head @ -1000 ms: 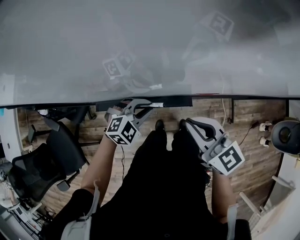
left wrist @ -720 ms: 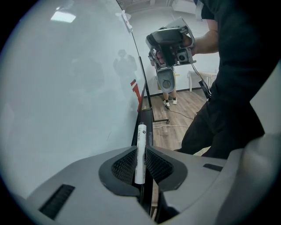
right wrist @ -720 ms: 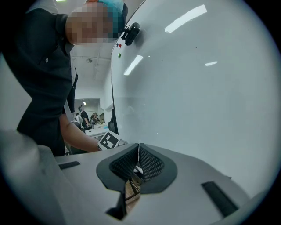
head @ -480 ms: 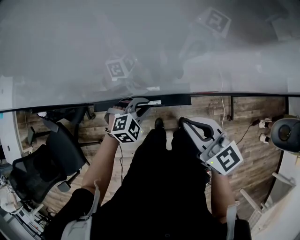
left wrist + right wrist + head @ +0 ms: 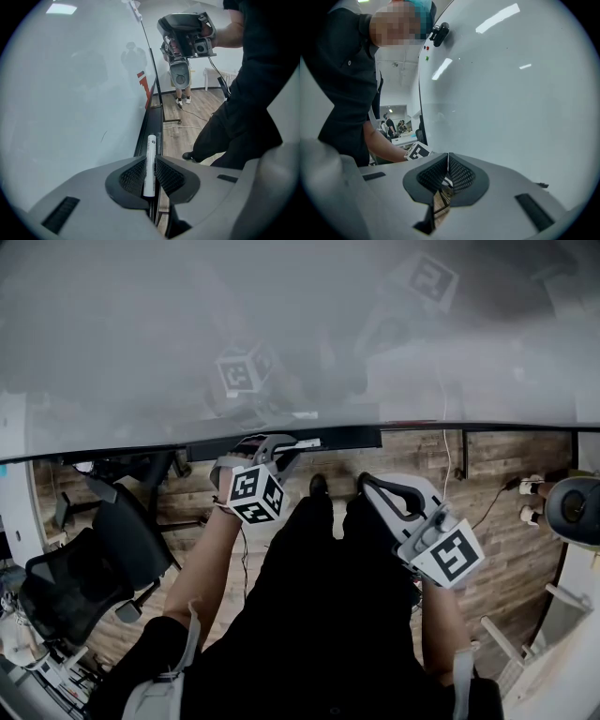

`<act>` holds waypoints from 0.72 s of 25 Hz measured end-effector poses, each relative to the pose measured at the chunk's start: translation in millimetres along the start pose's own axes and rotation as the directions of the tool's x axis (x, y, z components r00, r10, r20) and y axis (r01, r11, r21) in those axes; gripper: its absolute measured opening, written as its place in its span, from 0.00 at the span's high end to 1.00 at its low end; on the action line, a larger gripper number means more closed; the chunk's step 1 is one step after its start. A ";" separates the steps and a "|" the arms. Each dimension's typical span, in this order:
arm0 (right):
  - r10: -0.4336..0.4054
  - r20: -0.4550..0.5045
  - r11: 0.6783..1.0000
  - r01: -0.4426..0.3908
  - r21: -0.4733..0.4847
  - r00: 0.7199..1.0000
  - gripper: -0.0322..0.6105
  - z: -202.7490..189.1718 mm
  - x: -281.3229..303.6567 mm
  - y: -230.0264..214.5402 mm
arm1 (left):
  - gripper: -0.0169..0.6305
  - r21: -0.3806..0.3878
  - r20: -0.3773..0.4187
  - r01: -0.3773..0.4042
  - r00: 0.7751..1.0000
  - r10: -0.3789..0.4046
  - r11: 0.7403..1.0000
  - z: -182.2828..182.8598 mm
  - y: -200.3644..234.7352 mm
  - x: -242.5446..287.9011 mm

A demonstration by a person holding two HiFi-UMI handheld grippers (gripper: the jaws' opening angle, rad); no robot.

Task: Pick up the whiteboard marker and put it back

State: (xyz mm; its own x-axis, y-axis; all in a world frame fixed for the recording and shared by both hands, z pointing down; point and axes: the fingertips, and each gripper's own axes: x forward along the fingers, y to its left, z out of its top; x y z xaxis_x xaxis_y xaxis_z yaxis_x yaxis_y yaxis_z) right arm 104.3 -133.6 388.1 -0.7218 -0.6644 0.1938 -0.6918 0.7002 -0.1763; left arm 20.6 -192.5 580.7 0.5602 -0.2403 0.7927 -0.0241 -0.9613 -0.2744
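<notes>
1. Since a second earlier, the left hand-held gripper (image 5: 150, 161) had tipped further down and shifted a little at the whiteboard's lower edge, while the right hand-held gripper (image 5: 448, 157) had kept its place.
2. The whiteboard (image 5: 70, 93) was a smooth, glossy white sheet that mirrored both tools faintly. A narrow black ledge (image 5: 149, 123) ran along its lower edge.
3. The whiteboard marker (image 5: 150, 150) was a slim white cylinder with a flat end and dark print along its barrel.
4. Both tools had smooth matte grey shells, and their pads (image 5: 133, 176) were black, rounded and covered in a fine grid texture.
5. The floor (image 5: 506, 549) was made of brown wooden planks, and a black mesh office chair (image 5: 84, 568) stood on it to the person's left.
6. The left hand-held gripper's jaws stood narrow, clamped on the marker's barrel, with its far end reaching out past the pads in line with the ledge. Whether the marker touched the ledge could not be told.
7. The right hand-held gripper's jaws were closed together with nothing between them, held near the whiteboard's face.
</notes>
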 end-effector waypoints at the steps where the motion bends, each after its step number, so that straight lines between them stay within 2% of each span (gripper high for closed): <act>1: 0.002 -0.001 1.000 -0.002 0.001 1.000 0.92 -0.5 0.7 0.6 | 0.86 -0.002 -0.003 0.000 1.000 0.000 1.000 0.1 0.4 0.3; 14: 0.029 -0.020 0.999 -0.030 -0.017 0.999 0.92 -9.5 9.4 6.4 | 0.85 -0.032 -0.005 0.004 1.000 -0.005 0.999 -3.1 0.5 0.5; 18: 0.039 -0.024 0.999 -0.039 -0.017 0.999 0.92 -13.0 7.5 7.6 | 0.80 -0.053 0.004 0.001 1.000 -0.001 0.999 -0.8 -2.8 -0.9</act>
State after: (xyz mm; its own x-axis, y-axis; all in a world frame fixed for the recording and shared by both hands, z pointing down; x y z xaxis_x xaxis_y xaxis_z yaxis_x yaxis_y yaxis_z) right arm 93.8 -129.9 400.7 -0.7474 -0.6304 0.2099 -0.6627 0.7299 -0.1677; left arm 19.5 -189.7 581.2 0.5633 -0.2391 0.7909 -0.0670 -0.9673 -0.2447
